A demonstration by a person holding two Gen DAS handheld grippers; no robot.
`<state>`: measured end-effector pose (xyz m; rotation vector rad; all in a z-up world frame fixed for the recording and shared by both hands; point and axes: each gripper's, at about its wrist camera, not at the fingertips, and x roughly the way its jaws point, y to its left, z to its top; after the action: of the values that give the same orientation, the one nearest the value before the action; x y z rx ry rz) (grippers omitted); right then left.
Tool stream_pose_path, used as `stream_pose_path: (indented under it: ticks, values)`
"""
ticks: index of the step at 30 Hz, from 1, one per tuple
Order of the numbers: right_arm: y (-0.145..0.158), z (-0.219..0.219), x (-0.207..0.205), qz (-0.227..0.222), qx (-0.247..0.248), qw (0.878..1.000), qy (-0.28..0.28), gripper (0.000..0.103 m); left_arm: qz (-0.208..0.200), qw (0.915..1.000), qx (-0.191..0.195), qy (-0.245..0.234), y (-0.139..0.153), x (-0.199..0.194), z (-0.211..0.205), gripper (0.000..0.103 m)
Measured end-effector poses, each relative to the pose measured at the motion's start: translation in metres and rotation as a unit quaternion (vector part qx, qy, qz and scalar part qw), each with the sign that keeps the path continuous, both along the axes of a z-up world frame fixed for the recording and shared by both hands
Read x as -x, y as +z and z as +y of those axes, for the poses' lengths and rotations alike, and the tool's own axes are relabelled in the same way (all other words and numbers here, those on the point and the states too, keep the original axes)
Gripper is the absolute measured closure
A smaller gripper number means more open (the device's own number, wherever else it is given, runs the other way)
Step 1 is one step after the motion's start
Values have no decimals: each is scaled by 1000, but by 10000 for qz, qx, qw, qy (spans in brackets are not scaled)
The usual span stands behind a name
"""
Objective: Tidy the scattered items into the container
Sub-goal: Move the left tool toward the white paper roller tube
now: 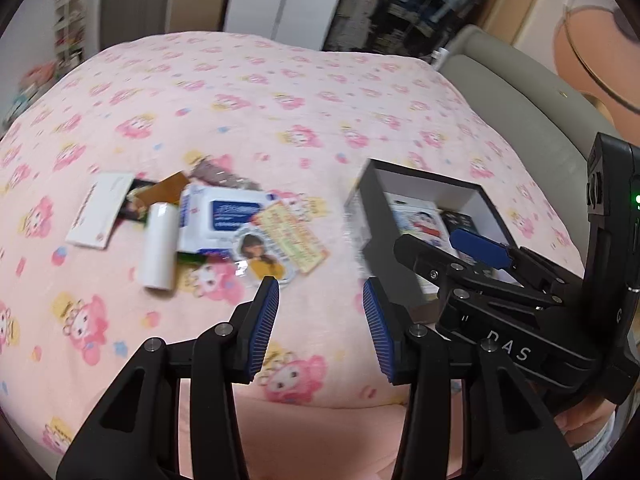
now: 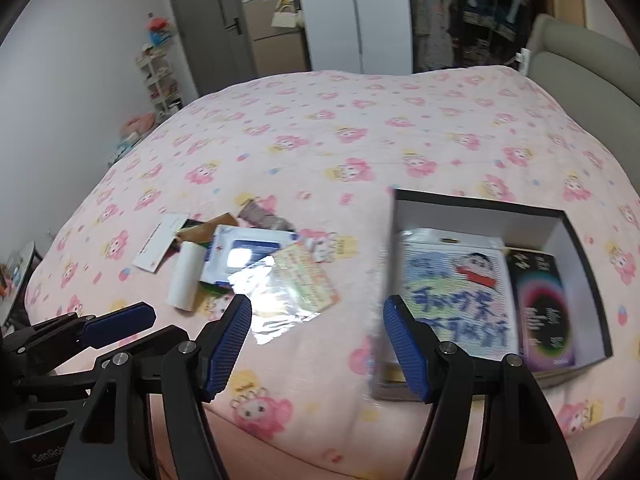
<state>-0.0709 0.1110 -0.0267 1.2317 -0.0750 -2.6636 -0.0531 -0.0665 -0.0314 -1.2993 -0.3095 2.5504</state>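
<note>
A black box with white inner walls (image 1: 424,188) (image 2: 560,232) sits on the bed and holds a cartoon packet (image 2: 456,292) and a dark carton (image 2: 544,312). To its left lies a pile: a white tube (image 1: 158,248) (image 2: 186,276), a wipes pack (image 1: 224,216) (image 2: 248,256), a white card (image 1: 100,210) (image 2: 158,246), a yellow-pink card (image 1: 296,236) (image 2: 304,280), a figure sticker (image 1: 260,256) and a clear sleeve (image 2: 276,312). My left gripper (image 1: 322,320) (image 2: 120,320) hangs open and empty just short of the pile. My right gripper (image 2: 316,340) (image 1: 440,248) is open and empty at the box's near left corner.
Everything lies on a bed with a pink cartoon-print blanket (image 1: 280,100). A grey headboard (image 1: 520,112) runs along the right. A hand (image 1: 580,420) holds the right gripper. Wardrobes, a door (image 2: 208,28) and shelves stand beyond the bed.
</note>
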Motion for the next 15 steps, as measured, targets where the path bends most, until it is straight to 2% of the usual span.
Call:
stream_pose_path:
  ticks: [6,11,15]
  values:
    - [-14,-42,18,-173,89,9994,287,37,-132,9978,-197,621,-18,12,-45,58]
    - [-29,-53,37,-373,55,9990,245,37,-406,9917,-369,1163,-43,46,-64,58]
    - [-37,-63,54,-454,-151,9984,288,37,-589,9892,-389,1286,-60,74,-72,58]
